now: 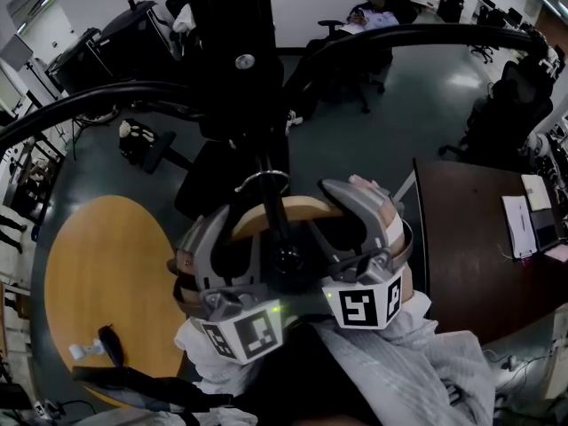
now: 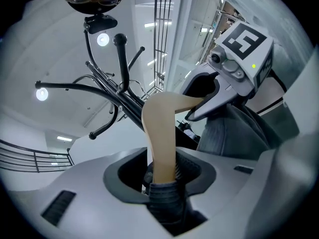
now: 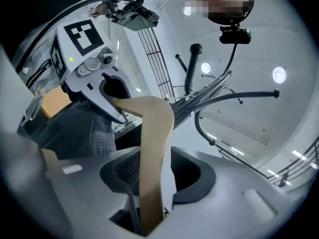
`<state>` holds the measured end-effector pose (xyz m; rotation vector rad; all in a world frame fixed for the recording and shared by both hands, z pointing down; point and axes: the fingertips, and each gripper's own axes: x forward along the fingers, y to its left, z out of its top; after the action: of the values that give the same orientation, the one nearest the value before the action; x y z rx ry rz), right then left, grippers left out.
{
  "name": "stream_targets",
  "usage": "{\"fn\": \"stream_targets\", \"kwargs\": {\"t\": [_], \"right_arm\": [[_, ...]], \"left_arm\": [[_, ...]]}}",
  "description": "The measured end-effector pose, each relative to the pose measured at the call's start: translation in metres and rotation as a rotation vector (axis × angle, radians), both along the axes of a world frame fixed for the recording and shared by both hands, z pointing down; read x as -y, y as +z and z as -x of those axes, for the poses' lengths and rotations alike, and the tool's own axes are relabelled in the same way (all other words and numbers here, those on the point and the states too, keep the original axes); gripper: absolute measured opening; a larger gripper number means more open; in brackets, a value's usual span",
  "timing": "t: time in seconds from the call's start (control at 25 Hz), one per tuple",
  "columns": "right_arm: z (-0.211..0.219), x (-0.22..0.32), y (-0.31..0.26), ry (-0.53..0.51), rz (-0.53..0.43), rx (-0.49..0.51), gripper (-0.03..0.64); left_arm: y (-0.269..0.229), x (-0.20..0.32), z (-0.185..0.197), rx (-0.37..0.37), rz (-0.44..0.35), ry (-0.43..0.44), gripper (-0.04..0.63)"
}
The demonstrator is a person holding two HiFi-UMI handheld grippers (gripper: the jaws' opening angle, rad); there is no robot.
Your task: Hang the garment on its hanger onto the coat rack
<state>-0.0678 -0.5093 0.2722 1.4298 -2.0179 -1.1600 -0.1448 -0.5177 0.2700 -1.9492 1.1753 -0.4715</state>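
The black coat rack (image 1: 232, 69) stands right in front of me, its curved arms spreading left and right. The wooden hanger (image 1: 293, 209) sits against the pole, its metal hook (image 1: 264, 179) round it; whether the hook rests on an arm I cannot tell. The pale grey garment (image 1: 399, 362) hangs below. My left gripper (image 1: 222, 247) is at the hanger's left shoulder and my right gripper (image 1: 359, 229) at its right shoulder. In the left gripper view the wood (image 2: 160, 133) runs between the jaws with gaps beside it. The right gripper view shows the same, hanger (image 3: 154, 133) loose between open jaws.
A round wooden table (image 1: 106, 273) stands to the left with a small dark object (image 1: 111, 343) on it. A dark desk (image 1: 479, 238) with papers is at the right. Office chairs (image 1: 506, 105) ring the floor, and a person (image 1: 373, 11) reclines in one at the back.
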Motion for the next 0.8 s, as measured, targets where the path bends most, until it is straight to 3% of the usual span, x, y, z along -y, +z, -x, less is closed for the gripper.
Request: {"fn": "stream_targets", "kwargs": {"t": [0.24,0.4,0.64,0.8], "right_arm": [[-0.002,-0.031,0.003,0.003,-0.006,-0.034,0.141],[0.0,-0.049,0.002,0.0,-0.014,-0.031,0.152],[-0.006,-0.078,-0.001,0.005,-0.045,0.038,0.15],[-0.018,-0.092,-0.005,0.035,-0.019,0.159,0.15]], "left_arm": [[0.003,-0.03,0.006,0.002,-0.025,-0.011,0.16],[-0.001,-0.045,0.015,-0.042,-0.025,-0.031,0.163],[-0.007,-0.077,0.001,-0.187,-0.012,0.041,0.162],[-0.008,-0.092,-0.015,-0.267,0.05,0.125,0.161]]}}
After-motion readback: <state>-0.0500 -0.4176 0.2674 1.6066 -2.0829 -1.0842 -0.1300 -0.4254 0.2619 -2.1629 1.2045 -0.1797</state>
